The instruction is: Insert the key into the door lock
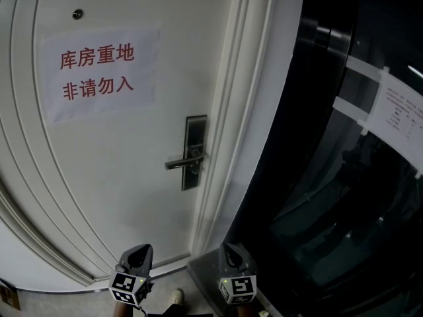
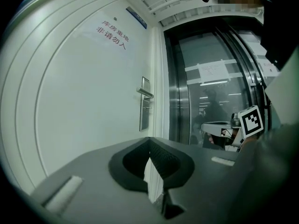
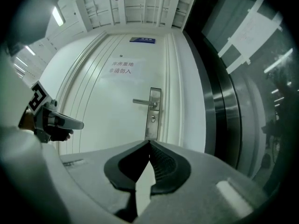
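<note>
The white door carries a dark metal lock plate with a lever handle pointing left. In the right gripper view the plate lies straight ahead, with a small round keyhole under the handle. My left gripper and right gripper sit low in the head view, well short of the door. Both point level at it. The left gripper's jaws meet at the tips, and so do the right gripper's. I see no key in either one.
A paper sign with red characters is taped to the door. To the right stands a dark glass wall with taped notices. A shoe shows on the floor between the grippers. A blue plate hangs above the door.
</note>
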Tool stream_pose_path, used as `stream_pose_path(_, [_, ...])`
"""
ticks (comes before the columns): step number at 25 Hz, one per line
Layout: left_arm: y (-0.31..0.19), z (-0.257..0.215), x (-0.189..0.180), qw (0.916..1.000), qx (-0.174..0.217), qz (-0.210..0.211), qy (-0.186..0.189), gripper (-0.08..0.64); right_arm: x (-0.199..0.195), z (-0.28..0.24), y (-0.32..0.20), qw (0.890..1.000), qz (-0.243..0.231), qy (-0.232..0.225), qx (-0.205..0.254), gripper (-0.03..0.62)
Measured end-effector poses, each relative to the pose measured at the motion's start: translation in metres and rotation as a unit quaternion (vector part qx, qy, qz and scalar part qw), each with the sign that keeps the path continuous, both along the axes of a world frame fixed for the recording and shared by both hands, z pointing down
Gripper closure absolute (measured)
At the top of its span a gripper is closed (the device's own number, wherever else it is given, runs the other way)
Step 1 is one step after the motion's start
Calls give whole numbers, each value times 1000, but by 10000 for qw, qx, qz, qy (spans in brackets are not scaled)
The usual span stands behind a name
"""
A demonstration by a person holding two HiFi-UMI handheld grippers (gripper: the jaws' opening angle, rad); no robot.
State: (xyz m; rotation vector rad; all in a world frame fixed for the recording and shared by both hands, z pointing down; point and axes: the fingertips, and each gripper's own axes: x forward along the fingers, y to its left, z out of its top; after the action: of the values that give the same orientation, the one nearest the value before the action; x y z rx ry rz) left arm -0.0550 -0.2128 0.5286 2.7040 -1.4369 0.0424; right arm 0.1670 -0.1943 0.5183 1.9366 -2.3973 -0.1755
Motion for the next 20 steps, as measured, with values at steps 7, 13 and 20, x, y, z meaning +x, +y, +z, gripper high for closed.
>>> stream_pose_path(7, [17,7,-4,10000,-47,-47,-38,557,3,16,29,9997,132,108,-147,591])
stream_pose_path(13, [25,10,-8,9999,-77,-82,-58,557,0,18,37,9998,70,13,-182,591])
stream_pose_path(20, [28,8,-14,9999,-43,-114,-50,557,-8,16,40,9998,23,108,-160,591])
